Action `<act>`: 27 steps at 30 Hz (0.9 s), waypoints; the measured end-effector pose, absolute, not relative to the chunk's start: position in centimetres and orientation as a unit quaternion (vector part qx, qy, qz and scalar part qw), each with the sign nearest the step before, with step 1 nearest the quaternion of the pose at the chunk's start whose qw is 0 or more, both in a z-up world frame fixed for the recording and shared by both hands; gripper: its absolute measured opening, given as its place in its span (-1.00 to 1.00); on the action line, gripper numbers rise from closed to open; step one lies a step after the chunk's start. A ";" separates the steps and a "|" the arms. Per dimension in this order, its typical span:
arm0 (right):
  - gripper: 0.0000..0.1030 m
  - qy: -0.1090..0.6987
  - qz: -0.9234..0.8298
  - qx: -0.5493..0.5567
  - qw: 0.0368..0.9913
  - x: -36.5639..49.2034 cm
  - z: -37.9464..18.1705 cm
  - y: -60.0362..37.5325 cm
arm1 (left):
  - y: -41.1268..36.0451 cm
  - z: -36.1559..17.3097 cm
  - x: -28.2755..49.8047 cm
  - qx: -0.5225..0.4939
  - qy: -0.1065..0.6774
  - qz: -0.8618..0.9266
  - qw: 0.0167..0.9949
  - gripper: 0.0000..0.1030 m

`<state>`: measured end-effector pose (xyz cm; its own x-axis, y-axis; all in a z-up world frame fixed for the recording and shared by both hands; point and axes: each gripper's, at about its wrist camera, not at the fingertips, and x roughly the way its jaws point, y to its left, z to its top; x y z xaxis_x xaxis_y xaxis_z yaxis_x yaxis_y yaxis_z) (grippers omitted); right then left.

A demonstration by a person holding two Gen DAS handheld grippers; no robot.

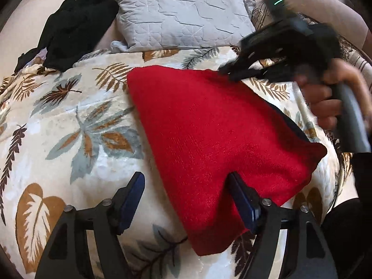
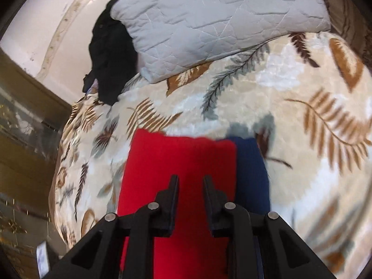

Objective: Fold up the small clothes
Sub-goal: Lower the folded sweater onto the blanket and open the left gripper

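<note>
Left tool (image 1: pixel 186 186) wide over red cloth (image 1: pixel 209 127) (long axis diagonal)

Bare leaf-patterned cream blanket (image 1: pixel 76 121) lies open left of the folded red knitted cloth (image 1: pixel 209 125). A quilted grey pillow (image 1: pixel 179 16) and a heap of black clothing (image 1: pixel 76 28) close the far side; the blurred right hand-held gripper (image 1: pixel 229 72) apparently crowds the cloth's far corner.
</note>
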<state>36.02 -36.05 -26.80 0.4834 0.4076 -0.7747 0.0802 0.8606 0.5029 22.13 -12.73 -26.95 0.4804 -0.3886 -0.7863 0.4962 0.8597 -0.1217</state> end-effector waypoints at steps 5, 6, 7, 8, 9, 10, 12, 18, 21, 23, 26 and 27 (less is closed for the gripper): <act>-0.57 0.535 0.096 0.255 0.800 37.9 -31.6 -35.4 | -12.4 -26.6 22.3 0.041 0.439 -0.251 0.862 0.46; -0.57 0.527 0.097 0.264 0.802 37.2 -31.2 -35.7 | -12.3 -26.0 22.1 0.038 0.432 -0.247 0.867 0.46; -0.57 0.521 0.099 0.270 0.803 36.6 -30.9 -36.0 | -12.2 -25.5 22.1 0.038 0.423 -0.242 0.872 0.46; -0.57 0.514 0.101 0.274 0.807 35.5 -30.3 -36.3 | -12.0 -25.0 21.9 0.040 0.413 -0.234 0.879 0.46; -0.55 0.506 0.100 0.272 0.813 34.3 -29.6 -36.6 | -11.8 -24.5 21.7 0.042 0.404 -0.223 0.886 0.46; -0.53 0.499 0.102 0.268 0.818 33.4 -29.1 -36.8 | -11.6 -24.0 21.6 0.045 0.395 -0.210 0.893 0.46; -0.53 0.482 0.113 0.257 0.830 30.7 -27.5 -37.0 | -11.1 -23.5 21.5 0.049 0.382 -0.194 0.902 0.50; -0.50 0.530 0.100 0.216 0.814 26.6 -29.7 -36.1 | -9.8 -24.1 22.1 0.061 0.387 -0.155 0.907 0.51; -0.51 0.521 0.106 0.230 0.815 25.8 -29.9 -36.5 | -9.3 -23.3 21.6 0.054 0.370 -0.155 0.914 0.51; -0.48 0.514 0.110 0.230 0.819 25.7 -29.1 -36.6 | -9.0 -22.8 21.5 0.057 0.359 -0.149 0.920 0.51; -0.48 0.486 0.111 0.223 0.838 25.8 -27.9 -36.4 | -8.8 -22.3 21.6 0.056 0.351 -0.144 0.924 0.51; -0.48 0.476 0.114 0.226 0.843 26.0 -27.3 -36.3 | -8.8 -22.2 21.6 0.057 0.349 -0.143 0.924 0.52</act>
<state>26.01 -36.30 -27.34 0.5214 0.4069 -0.7501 0.0223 0.8722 0.4886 21.60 -8.84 -22.22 0.7152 -0.2251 -0.6616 0.3043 0.9526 0.0048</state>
